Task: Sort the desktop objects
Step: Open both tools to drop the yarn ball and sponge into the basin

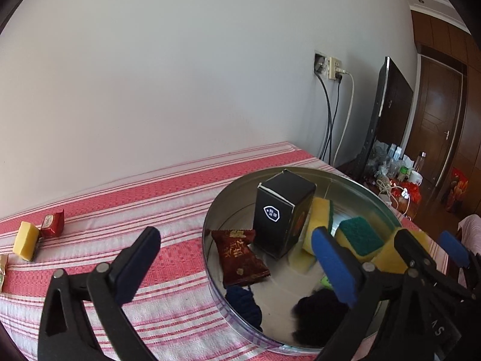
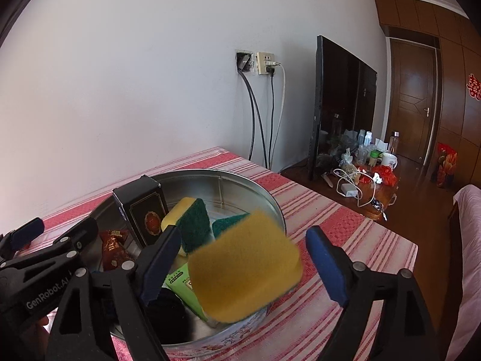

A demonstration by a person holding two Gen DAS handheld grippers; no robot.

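On a red-and-white striped tablecloth [image 1: 156, 198], at the far left, a yellow sponge block [image 1: 26, 241] leans against a small red foil packet [image 1: 53, 222]; another packet beside them is cut off by the frame edge. The left gripper [image 1: 237, 266] hangs with its jaws spread wide, holding nothing, one finger over the cloth and one over a round silver metal tin [image 1: 354, 180]. Inside the tin stand a black rectangular box [image 1: 281, 213], a dark red snack packet [image 1: 240, 257], yellow sponges with green scouring faces [image 1: 359, 234], and dark blue and black lumps too shadowed to identify. A light green packet [image 2: 180, 284] is mostly hidden. The right gripper [image 2: 243, 266] is also wide apart; a blurred yellow sponge [image 2: 245, 266] sits between its fingers, over the tin's rim, touching neither pad as far as can be seen.
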